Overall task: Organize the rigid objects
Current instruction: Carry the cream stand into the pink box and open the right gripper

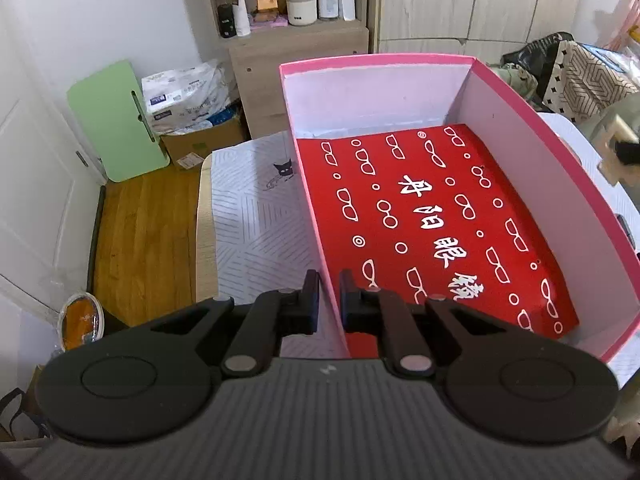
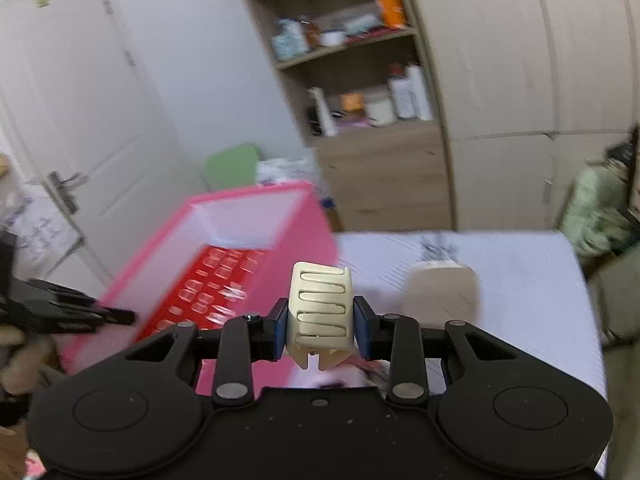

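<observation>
The cream hair claw (image 2: 320, 310) sat pinched between the right gripper's (image 2: 320, 322) pads, lifted above the desk (image 2: 520, 280), with the pink box (image 2: 256, 216) at its ten o'clock. The left gripper (image 1: 329, 286) was clamped on that box's near wall (image 1: 320, 220); a red card (image 1: 432, 220) lined the bottom.

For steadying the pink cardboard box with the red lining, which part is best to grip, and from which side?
Grip the thin upright side wall of the pink cardboard box near its front corner, coming from above so one finger goes inside and one outside. The wall is thin, flat and open at the top. The left tool already pinches it this way.
</observation>
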### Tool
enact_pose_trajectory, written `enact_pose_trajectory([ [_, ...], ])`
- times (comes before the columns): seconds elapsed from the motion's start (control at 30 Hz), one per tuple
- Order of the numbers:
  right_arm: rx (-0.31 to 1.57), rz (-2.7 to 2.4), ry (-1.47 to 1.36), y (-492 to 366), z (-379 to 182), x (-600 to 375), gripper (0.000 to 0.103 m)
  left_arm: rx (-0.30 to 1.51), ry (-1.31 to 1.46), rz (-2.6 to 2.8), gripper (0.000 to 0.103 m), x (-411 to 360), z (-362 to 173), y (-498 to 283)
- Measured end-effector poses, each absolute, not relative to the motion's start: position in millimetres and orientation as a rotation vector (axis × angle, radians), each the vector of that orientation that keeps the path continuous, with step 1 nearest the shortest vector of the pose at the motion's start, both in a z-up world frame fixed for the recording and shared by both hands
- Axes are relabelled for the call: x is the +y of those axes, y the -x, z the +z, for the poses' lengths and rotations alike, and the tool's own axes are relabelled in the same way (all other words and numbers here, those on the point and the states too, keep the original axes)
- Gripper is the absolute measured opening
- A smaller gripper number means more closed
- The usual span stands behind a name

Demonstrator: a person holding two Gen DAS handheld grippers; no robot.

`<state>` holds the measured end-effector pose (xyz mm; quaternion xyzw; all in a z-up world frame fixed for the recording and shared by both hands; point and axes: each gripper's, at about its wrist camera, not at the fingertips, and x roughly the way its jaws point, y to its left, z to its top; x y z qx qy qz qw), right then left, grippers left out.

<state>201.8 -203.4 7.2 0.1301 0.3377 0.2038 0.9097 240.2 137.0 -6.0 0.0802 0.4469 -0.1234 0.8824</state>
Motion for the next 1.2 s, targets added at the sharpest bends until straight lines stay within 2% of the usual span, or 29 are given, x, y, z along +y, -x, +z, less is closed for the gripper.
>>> enact_pose_trajectory([
  [0.13,0.724,0.546,-0.289,-217.2,25.7,-174.3,0.038,0.937,-0.135,-0.259,0.011,139.3,-5.2,-232.4],
  [0.27,0.833,0.678,-0.286,-238.1,28.6,-130.0,0.038,0.926,-0.136,-0.285,0.013,134.4,-4.0,-214.5],
  [0.57,1.116,0.702,-0.381,-313.1,-22.6,-49.4,0.038,0.884,-0.050,-0.315,0.016,143.5,-9.7,-196.8],
  [0.97,1.227,0.556,-0.370,-346.0,-75.1,-31.0,0.037,0.871,0.017,-0.325,0.018,150.9,-15.3,-198.8],
  [1.07,1.215,0.580,-0.339,-344.0,-71.9,-29.7,0.037,0.867,0.031,-0.316,0.018,151.4,-16.3,-198.1],
  [1.1,1.200,0.585,-0.318,-341.4,-66.1,-29.0,0.040,0.867,0.038,-0.314,0.018,151.6,-16.4,-198.5],
  [1.13,1.191,0.579,-0.291,-342.4,-61.8,-26.3,0.055,0.868,0.045,-0.310,0.018,151.8,-16.5,-198.6],
  [1.2,1.140,0.567,-0.204,-334.1,-45.9,-25.9,0.076,0.865,0.049,-0.302,0.018,151.1,-16.6,-197.8],
])
